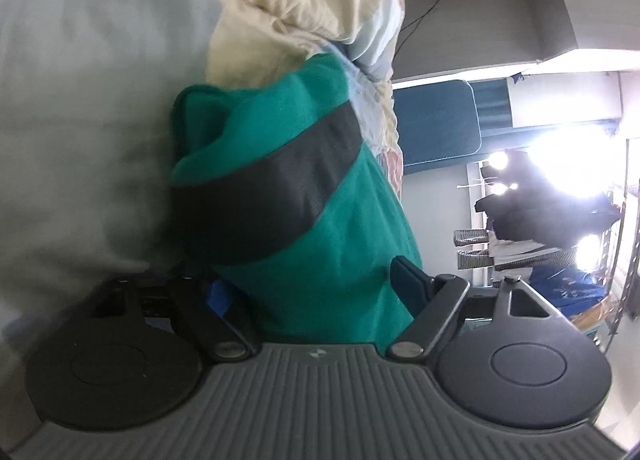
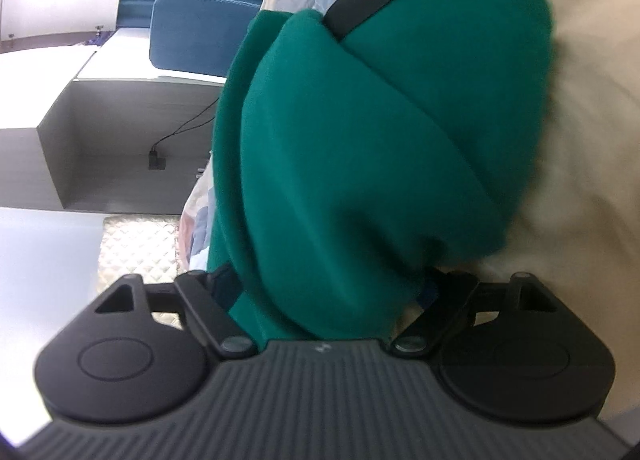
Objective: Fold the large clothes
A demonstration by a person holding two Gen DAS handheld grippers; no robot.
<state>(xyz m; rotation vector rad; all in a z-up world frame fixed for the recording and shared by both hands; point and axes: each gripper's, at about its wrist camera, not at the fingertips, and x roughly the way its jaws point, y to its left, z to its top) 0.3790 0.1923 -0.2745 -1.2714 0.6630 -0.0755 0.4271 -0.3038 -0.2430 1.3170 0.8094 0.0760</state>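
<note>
A folded green garment (image 1: 344,228) with a dark grey band (image 1: 272,188) fills the gap of my left gripper (image 1: 312,284). Its fingers (image 1: 408,280) press the thick bundle from both sides, and the left pad is mostly hidden by cloth. In the right wrist view the same green garment (image 2: 360,140) bulges out between the fingers (image 2: 224,288) of my right gripper (image 2: 326,288), which is shut on the bundle. Both views are rolled on their side. The bundle rests against cream bedding (image 2: 592,100).
A grey sheet (image 1: 100,80) and a cream blanket (image 1: 300,0) lie beside the garment. A blue cushioned chair (image 1: 436,124) stands beyond the bed edge. A person in dark clothes (image 1: 532,212) is near bright lights. A grey desk (image 2: 120,132) has a plugged cable (image 2: 154,158).
</note>
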